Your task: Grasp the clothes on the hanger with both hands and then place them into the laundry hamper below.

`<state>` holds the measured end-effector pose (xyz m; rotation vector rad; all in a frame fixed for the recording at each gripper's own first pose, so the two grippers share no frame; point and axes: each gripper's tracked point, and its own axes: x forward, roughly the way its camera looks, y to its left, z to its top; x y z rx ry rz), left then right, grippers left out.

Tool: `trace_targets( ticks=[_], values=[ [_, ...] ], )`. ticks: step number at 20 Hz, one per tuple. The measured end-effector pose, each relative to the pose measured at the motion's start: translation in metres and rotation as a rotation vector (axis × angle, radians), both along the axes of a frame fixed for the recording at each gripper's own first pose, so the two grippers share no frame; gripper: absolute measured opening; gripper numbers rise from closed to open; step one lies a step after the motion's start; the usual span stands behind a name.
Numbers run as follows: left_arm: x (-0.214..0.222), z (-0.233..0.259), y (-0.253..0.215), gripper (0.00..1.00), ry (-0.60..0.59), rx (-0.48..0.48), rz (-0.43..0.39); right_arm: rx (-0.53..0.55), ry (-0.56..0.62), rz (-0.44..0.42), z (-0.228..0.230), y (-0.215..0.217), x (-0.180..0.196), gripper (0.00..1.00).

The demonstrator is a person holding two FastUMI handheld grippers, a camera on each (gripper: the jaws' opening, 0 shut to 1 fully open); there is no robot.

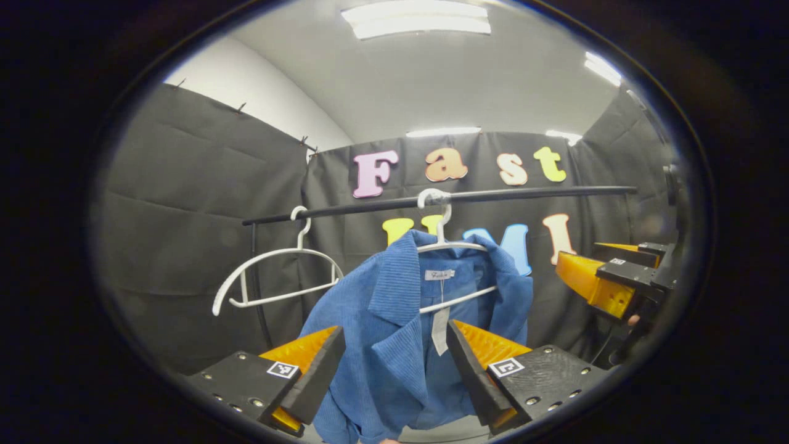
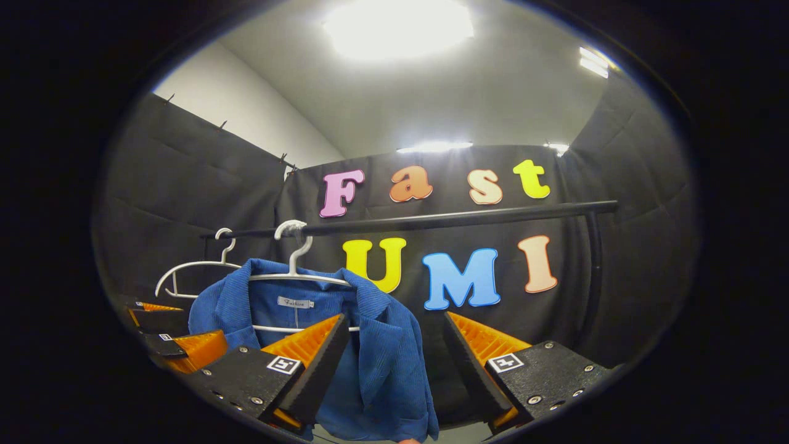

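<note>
Left gripper view is taken first: an empty white hanger [image 1: 274, 271] is seen on the black rail [image 1: 444, 200] at the left, and beside it the blue corduroy shirt [image 1: 394, 333] is hung on a second white hanger [image 1: 447, 246], its collar and label turned toward the camera. The left gripper [image 1: 394, 370] is held before the shirt's front with its jaws wide apart; cloth is framed between them but nothing is pinched. At the far right the right gripper [image 1: 601, 280] is seen, raised to shirt height.

Right gripper view shows the same shirt at lower left, with the right gripper's own jaws spread wide and nothing held; the shirt's near shoulder lies in front of the left finger, not between the two.

The approach step is judged to be in hand: no grasp is yet made. For the next move, each gripper must be carried forward onto a shoulder, closed on cloth, and the shirt lifted clear of its hanger. The laundry hamper is presumed below.
</note>
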<state>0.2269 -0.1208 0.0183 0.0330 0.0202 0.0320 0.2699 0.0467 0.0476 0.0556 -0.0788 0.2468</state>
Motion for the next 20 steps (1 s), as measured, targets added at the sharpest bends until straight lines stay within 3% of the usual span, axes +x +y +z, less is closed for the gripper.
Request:
trace_targets(
  ticks=[13,20],
  values=[
    [0.066,-0.05,0.008,0.95,0.084,0.08,0.174,0.04,0.112,0.16,-0.056,0.039,0.078,0.94],
    [0.081,-0.063,0.011,0.95,0.082,0.12,0.235,-0.004,0.197,0.146,-0.099,0.053,0.104,0.95]
  ],
)
